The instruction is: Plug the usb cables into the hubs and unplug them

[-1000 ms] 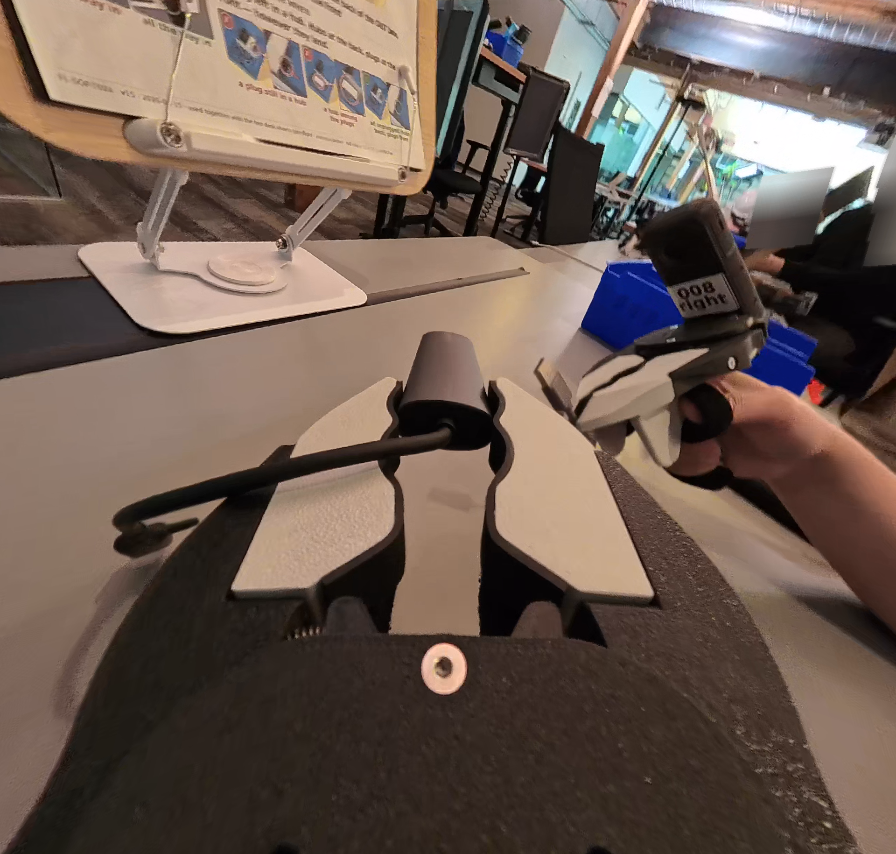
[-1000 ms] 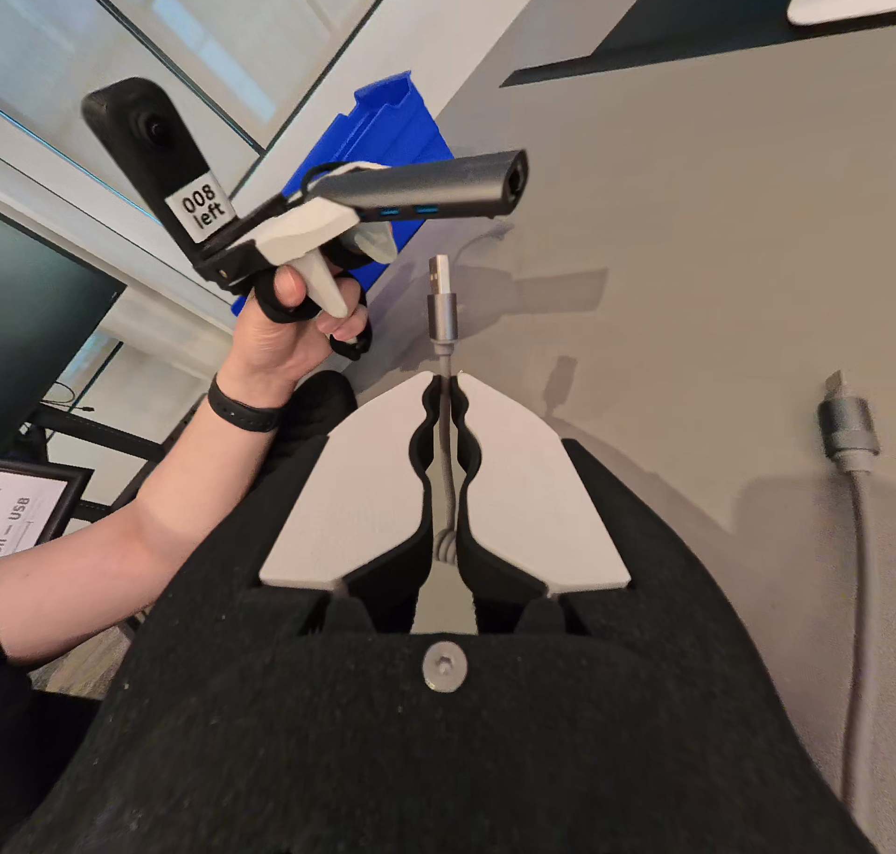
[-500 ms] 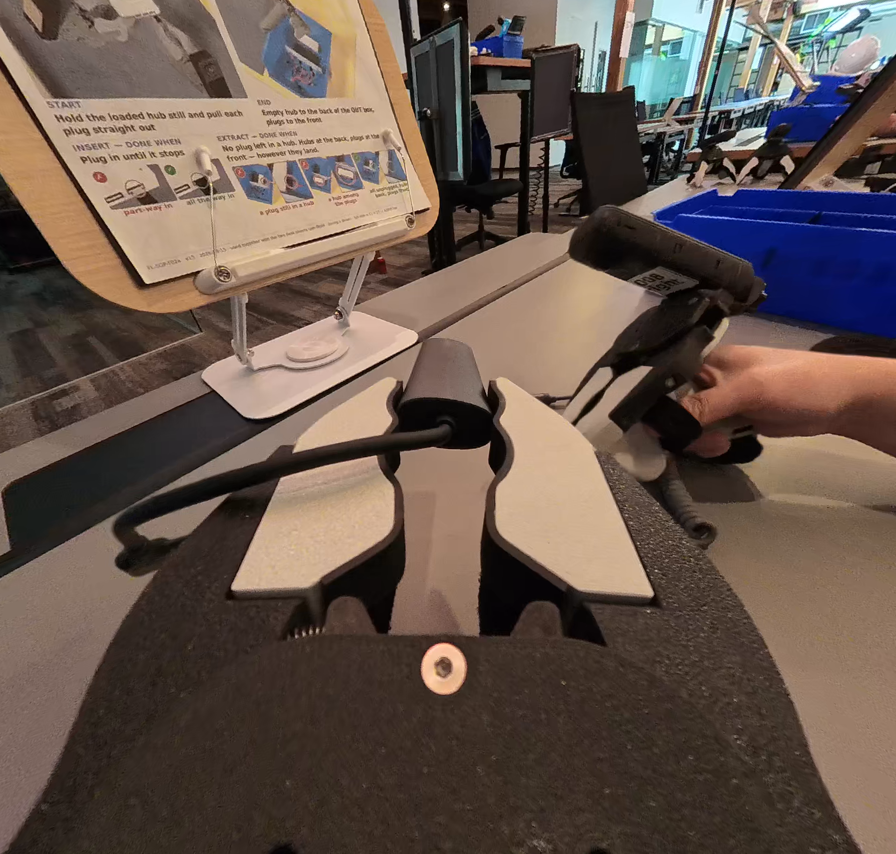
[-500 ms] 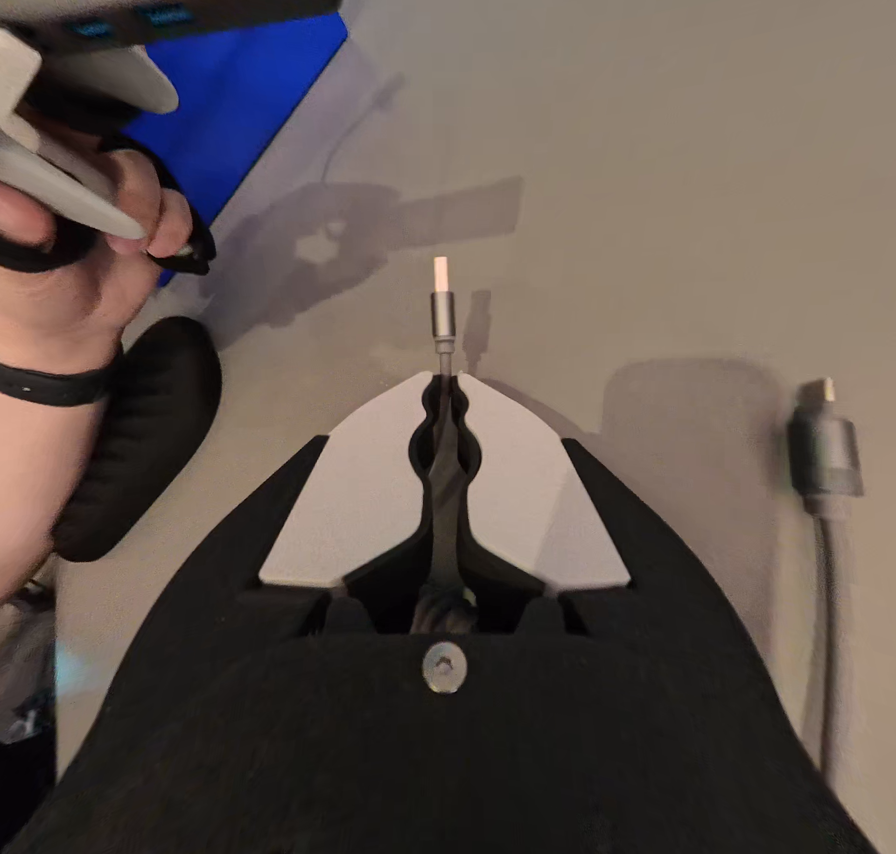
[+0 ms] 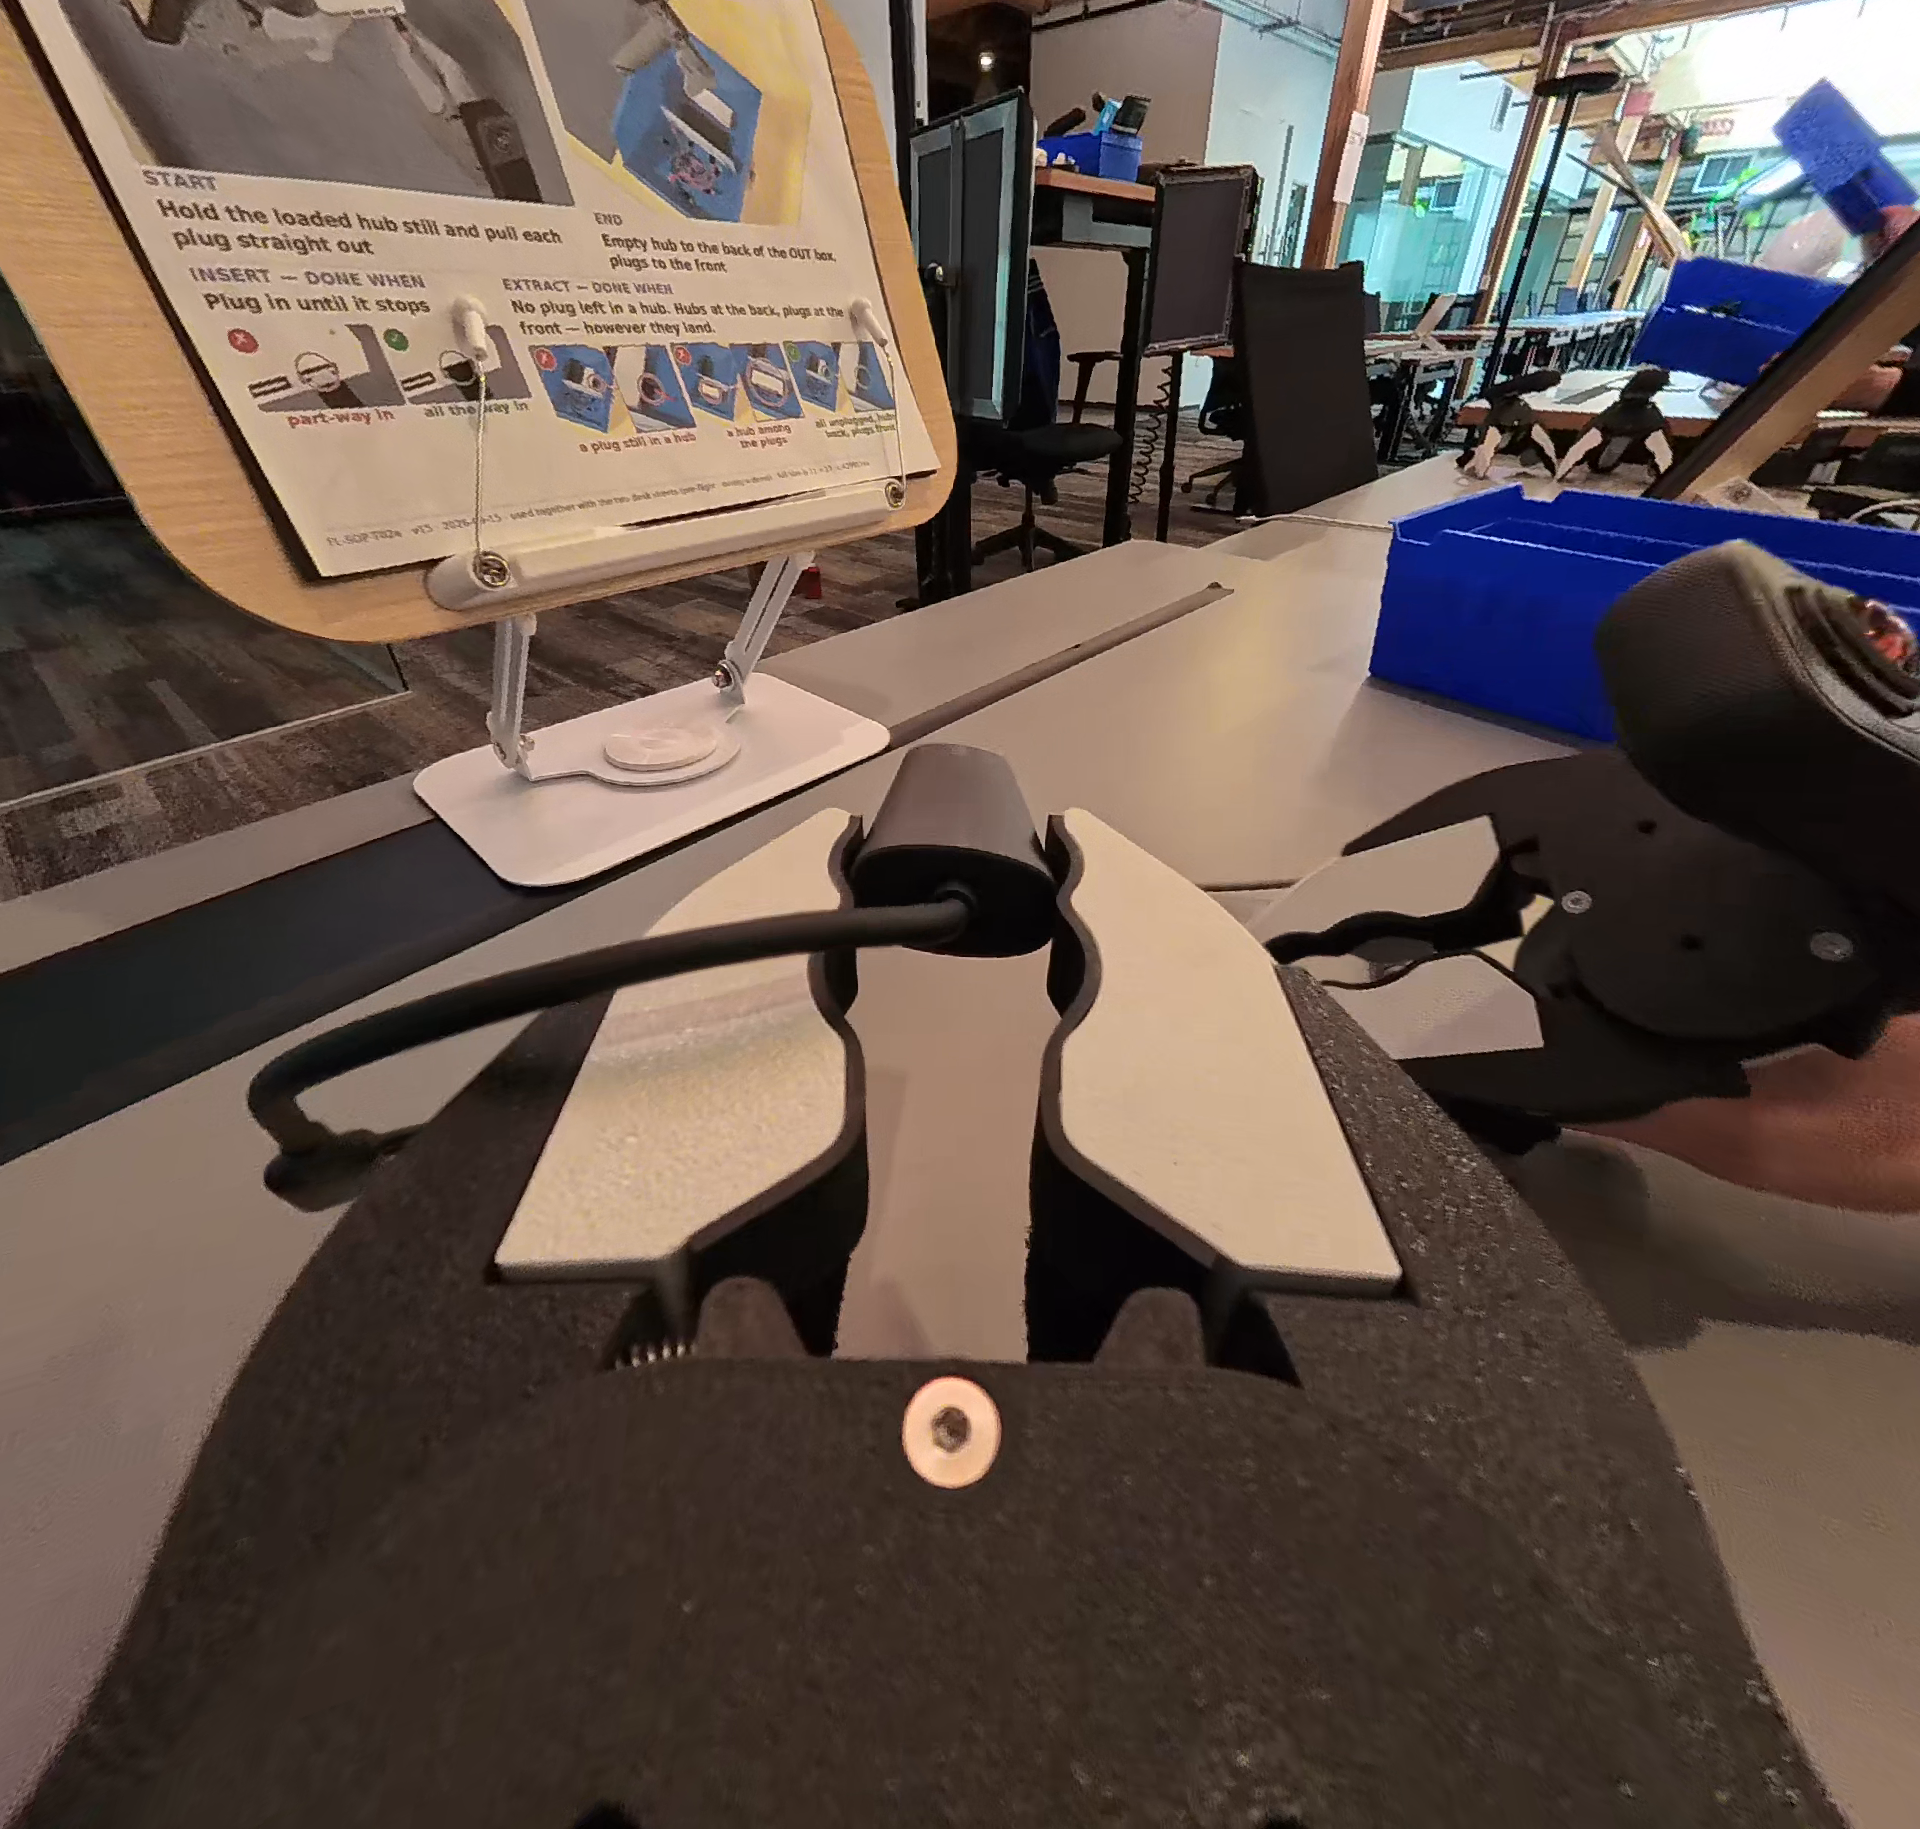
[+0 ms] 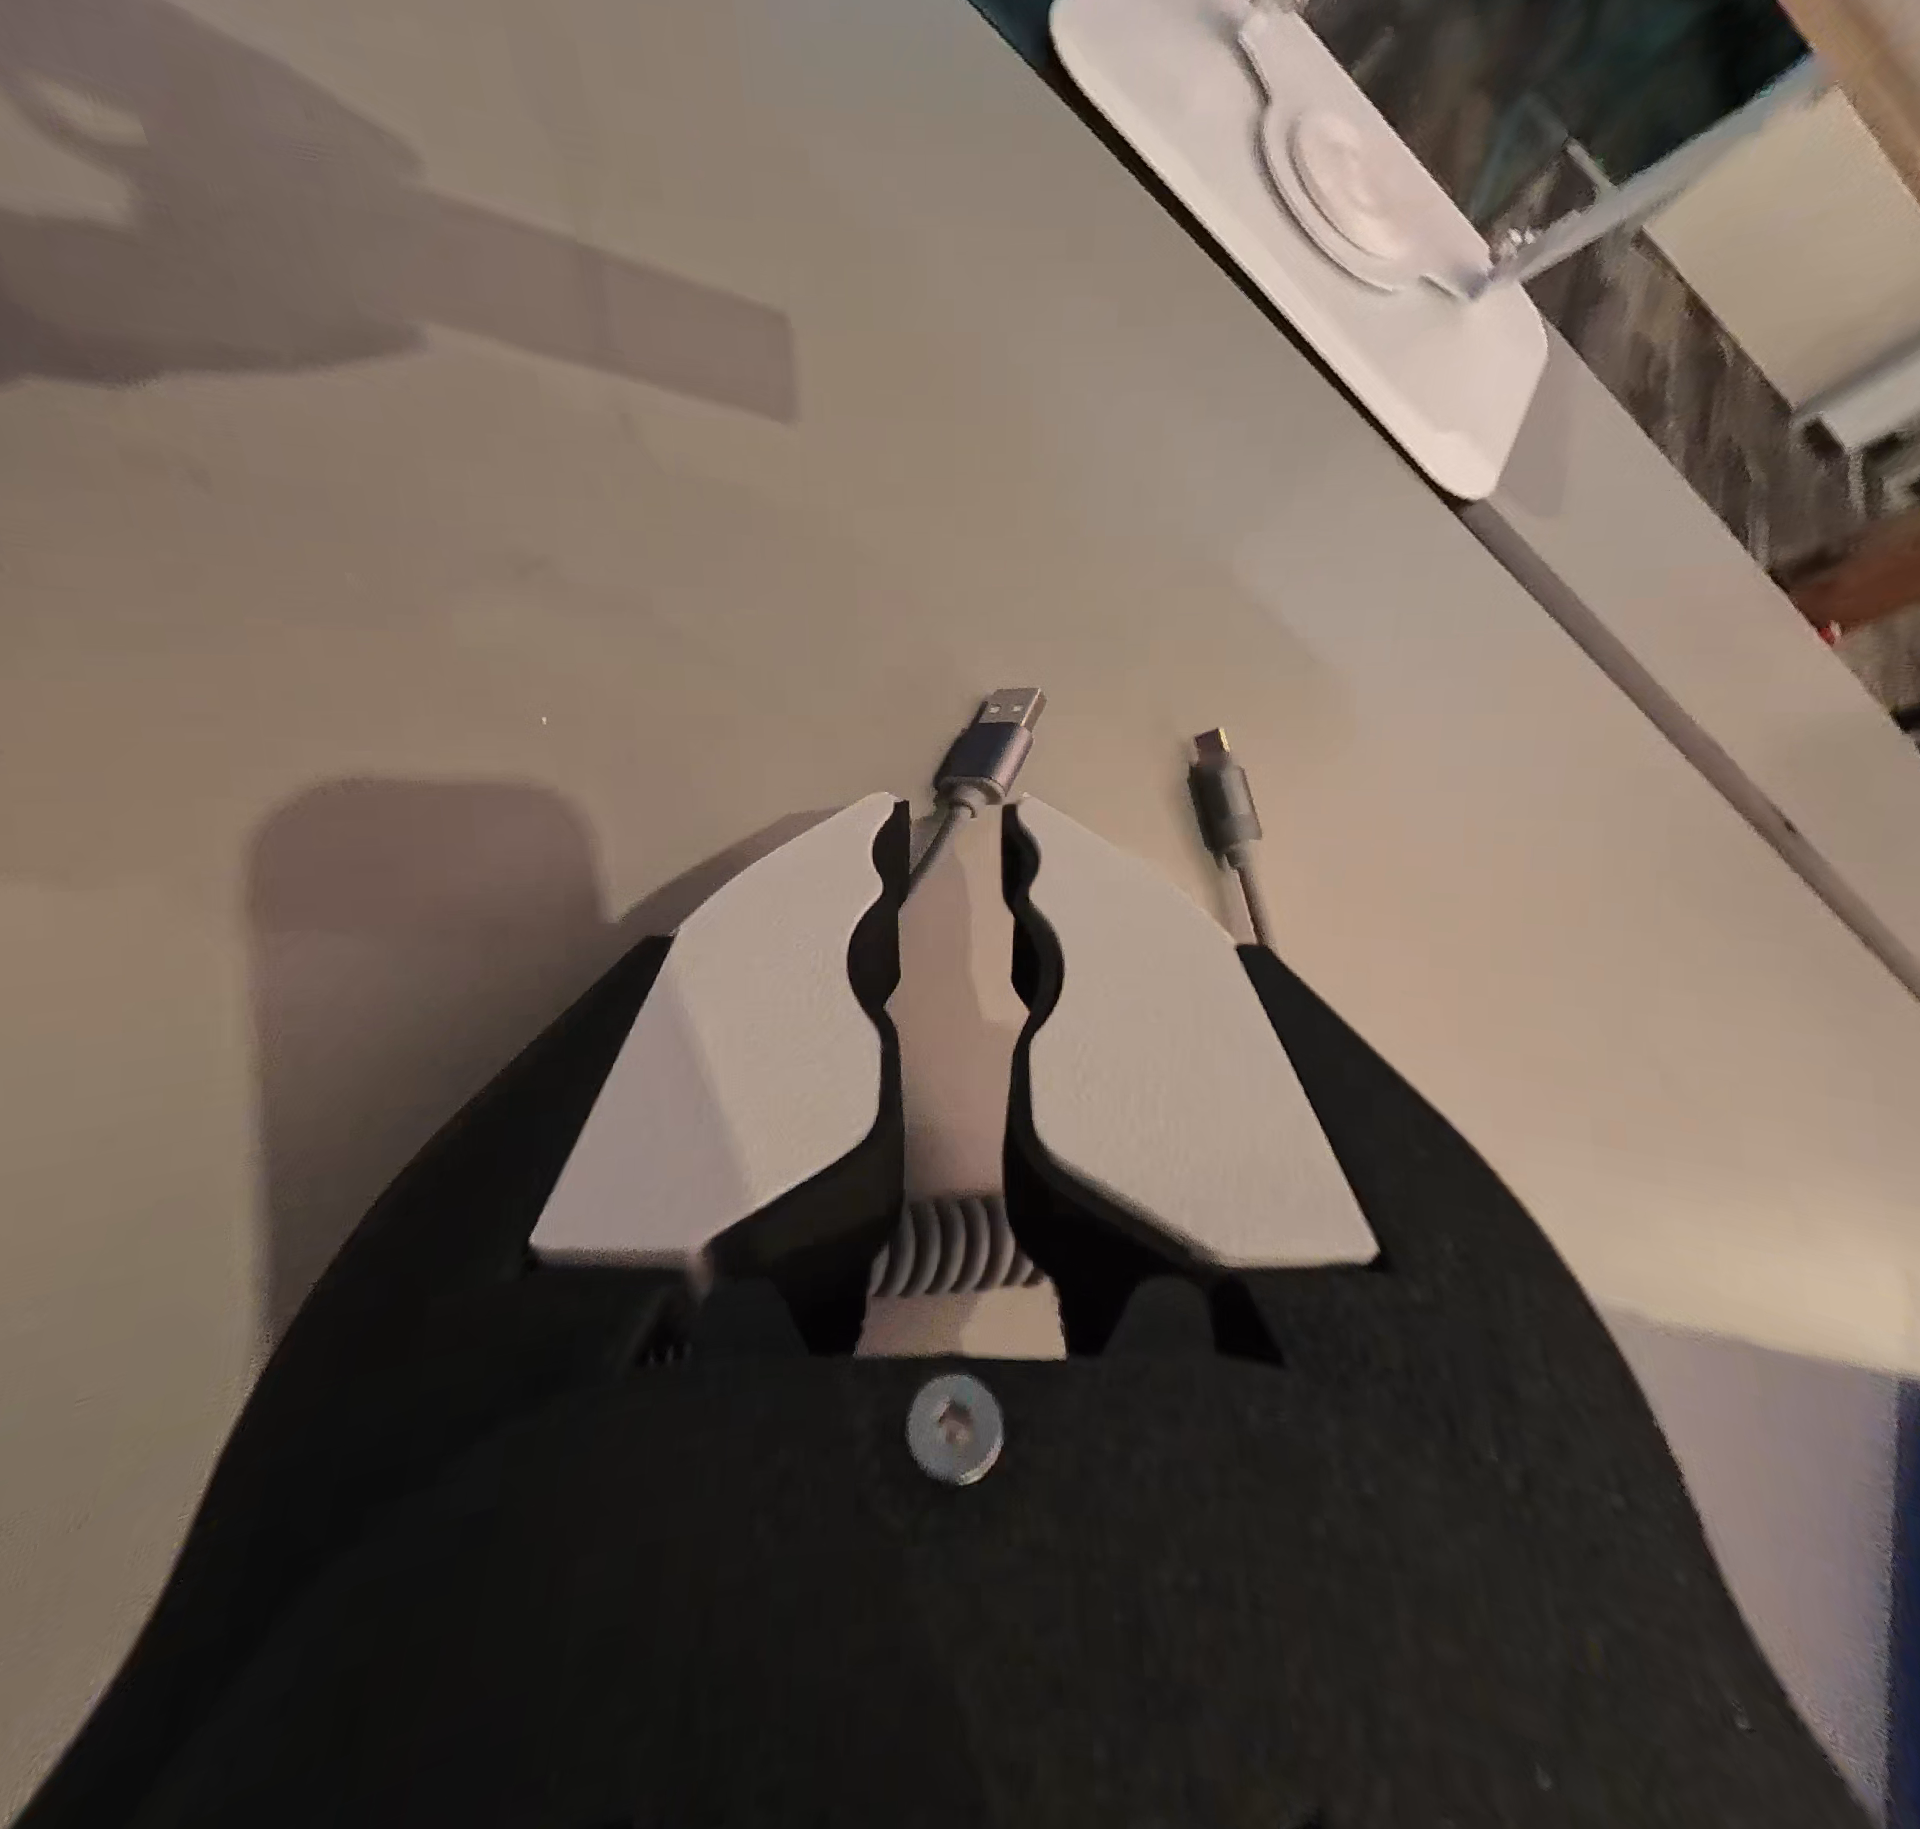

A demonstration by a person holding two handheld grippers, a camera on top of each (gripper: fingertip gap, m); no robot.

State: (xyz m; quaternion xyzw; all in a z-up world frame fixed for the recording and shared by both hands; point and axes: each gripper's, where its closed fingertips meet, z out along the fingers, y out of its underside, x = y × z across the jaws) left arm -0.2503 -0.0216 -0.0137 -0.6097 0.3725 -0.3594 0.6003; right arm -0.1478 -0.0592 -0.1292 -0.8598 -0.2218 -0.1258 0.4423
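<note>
My left gripper is shut on a dark grey hub, held above the grey table. The hub's black cable curves off to the left. My right gripper is open, low over the table. A grey USB-A plug lies on the table just past its fingertips, and its cable runs back between the jaws to a coil. The cable's small plug lies to the right. The right gripper also shows in the left wrist view, beside the hub.
An instruction board stands on a white stand base at the table's far edge; the base also shows in the right wrist view. A blue bin sits at the far right. Desks and chairs lie beyond. The tips of one gripper are about 15 centimetres away from the tips of the other.
My right gripper has opened and let the USB cable go; the plug now lies on the table. It swung away from the hub toward the stand. The left gripper still holds the hub.
</note>
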